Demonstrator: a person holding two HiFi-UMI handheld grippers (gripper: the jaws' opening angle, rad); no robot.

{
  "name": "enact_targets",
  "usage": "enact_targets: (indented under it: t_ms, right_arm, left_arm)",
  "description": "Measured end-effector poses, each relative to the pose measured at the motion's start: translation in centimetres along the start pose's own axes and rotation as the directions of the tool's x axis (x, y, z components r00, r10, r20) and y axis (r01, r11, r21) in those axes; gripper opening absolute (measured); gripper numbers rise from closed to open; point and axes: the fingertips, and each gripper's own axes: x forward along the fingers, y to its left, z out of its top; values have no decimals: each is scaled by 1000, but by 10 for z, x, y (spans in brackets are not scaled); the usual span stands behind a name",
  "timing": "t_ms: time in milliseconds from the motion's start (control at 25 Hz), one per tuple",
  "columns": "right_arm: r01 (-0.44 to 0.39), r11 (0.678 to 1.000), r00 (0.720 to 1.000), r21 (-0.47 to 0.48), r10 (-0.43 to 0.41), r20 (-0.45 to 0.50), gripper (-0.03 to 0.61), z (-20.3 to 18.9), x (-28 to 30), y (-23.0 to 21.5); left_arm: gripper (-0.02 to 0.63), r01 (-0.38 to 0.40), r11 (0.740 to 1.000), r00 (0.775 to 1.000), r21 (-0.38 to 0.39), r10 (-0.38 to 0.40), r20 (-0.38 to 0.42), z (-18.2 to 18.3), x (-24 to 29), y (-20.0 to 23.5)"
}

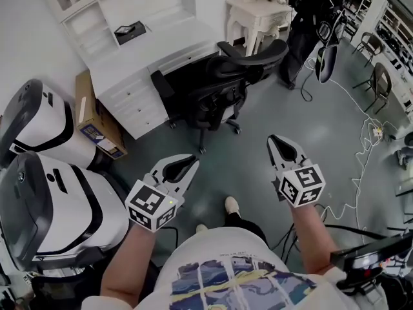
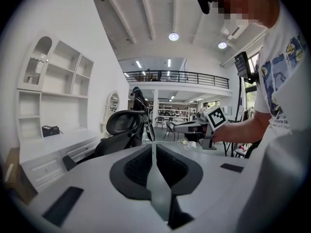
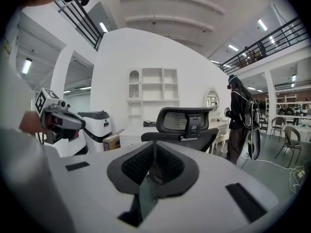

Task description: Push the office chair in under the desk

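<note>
flanking desk (image 1: 139,60): cardboard box (image 1: 90,112), side table (image 1: 258,10)

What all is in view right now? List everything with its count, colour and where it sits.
office chair: one, black, on the floor in front of the desk
desk: one, white, with drawers and shelves, against the wall
dark item: one, black, on a desk shelf
cardboard box: one, brown, on the floor left of the desk
machines: two, white and black, far left
small table: one, white, beyond the chair
standing person: one, dark clothes, beside the small table
left hand-held gripper: one, white and grey, low left, jaws shut, empty
right hand-held gripper: one, white and grey, low right, jaws shut, empty
</note>
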Motion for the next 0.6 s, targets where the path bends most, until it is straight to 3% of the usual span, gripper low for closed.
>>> enact_targets:
  t_ms: [320,600]
  right_arm:
    - [10,1000,1000,20,-10,-7,29,-12,-29,27]
    - [-28,999,998,23,29,-47,26,-32,-49,59]
  left_arm:
    - [17,24,999,1000,-27,-23,11,-8,-26,-21]
    - [14,34,998,999,-59,-34,7,-18,-44,-33]
